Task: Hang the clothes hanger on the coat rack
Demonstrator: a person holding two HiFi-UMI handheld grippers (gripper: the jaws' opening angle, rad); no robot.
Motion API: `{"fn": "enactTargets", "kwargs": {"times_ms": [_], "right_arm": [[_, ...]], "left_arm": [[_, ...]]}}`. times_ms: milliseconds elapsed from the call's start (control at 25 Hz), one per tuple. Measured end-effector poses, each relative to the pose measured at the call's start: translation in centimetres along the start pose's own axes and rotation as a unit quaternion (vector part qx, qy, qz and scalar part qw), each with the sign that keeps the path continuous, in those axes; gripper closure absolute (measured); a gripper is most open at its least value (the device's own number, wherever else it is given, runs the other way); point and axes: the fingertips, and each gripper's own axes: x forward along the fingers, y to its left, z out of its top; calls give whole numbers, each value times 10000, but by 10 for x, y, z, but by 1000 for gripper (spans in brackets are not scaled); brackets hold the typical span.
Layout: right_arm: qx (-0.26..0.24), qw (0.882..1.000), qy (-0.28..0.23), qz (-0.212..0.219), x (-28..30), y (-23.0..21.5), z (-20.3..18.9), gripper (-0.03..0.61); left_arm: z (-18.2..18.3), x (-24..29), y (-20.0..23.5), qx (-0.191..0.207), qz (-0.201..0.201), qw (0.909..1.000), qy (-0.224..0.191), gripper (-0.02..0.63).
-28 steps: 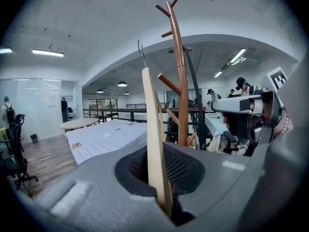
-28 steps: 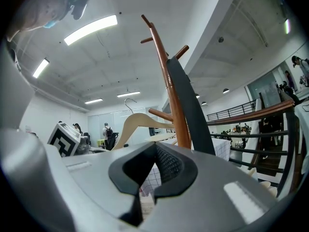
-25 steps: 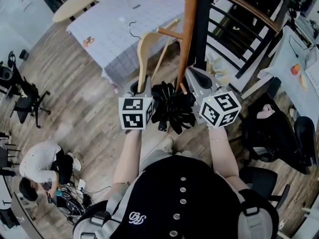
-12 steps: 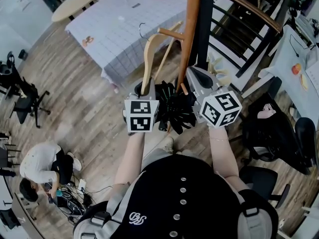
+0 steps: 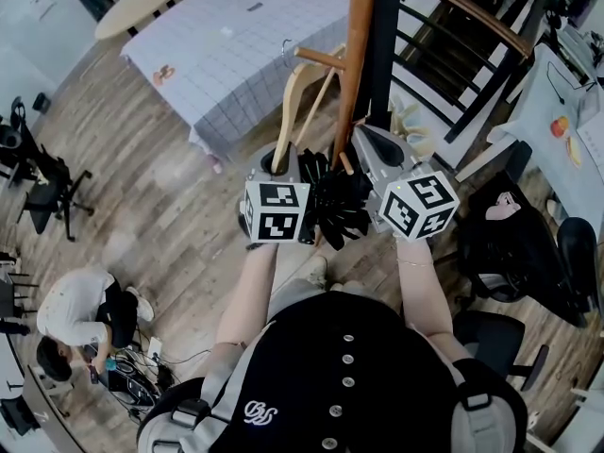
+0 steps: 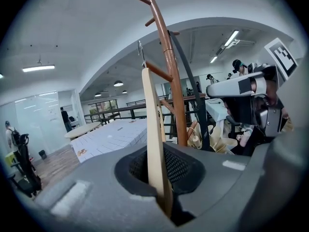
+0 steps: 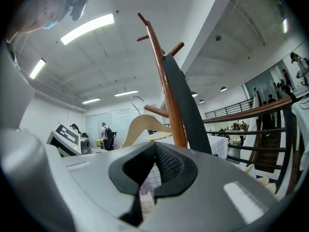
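Observation:
My left gripper [image 5: 283, 163] is shut on the lower end of a pale wooden hanger [image 5: 297, 102], which stands upright out of the jaws [image 6: 153, 129]. Its metal hook [image 6: 140, 50] sits right beside a side peg [image 6: 157, 71] of the brown wooden coat rack [image 5: 357, 55]. I cannot tell whether hook and peg touch. My right gripper [image 5: 366, 142] hovers just right of the rack's pole, shut with nothing in it [image 7: 155, 149]. From the right gripper view the hanger [image 7: 142, 124] shows to the left of the pole [image 7: 166, 95].
A table with a checked cloth [image 5: 226, 55] stands behind the rack and a dark railing [image 5: 472, 26] runs to the right. A dark strap [image 5: 382, 45] hangs down the pole. A black ribbed object [image 5: 335, 206] lies between the grippers. A person crouches on the floor [image 5: 71, 319]. Office chairs [image 5: 47, 187] stand at the left.
My left gripper has carried the hanger to the right, toward the rack's pole, bringing the hook up to the side peg. The right gripper has stayed put.

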Motion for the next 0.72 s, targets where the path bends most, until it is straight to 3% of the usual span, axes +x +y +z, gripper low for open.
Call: {"fn": "enactTargets", "kwargs": {"times_ms": [720], "right_arm": [[44,9999,-15,-109,-11,-9,0,578]], "left_arm": [[-11,23,-9,364,-88,9987,352,595]]}}
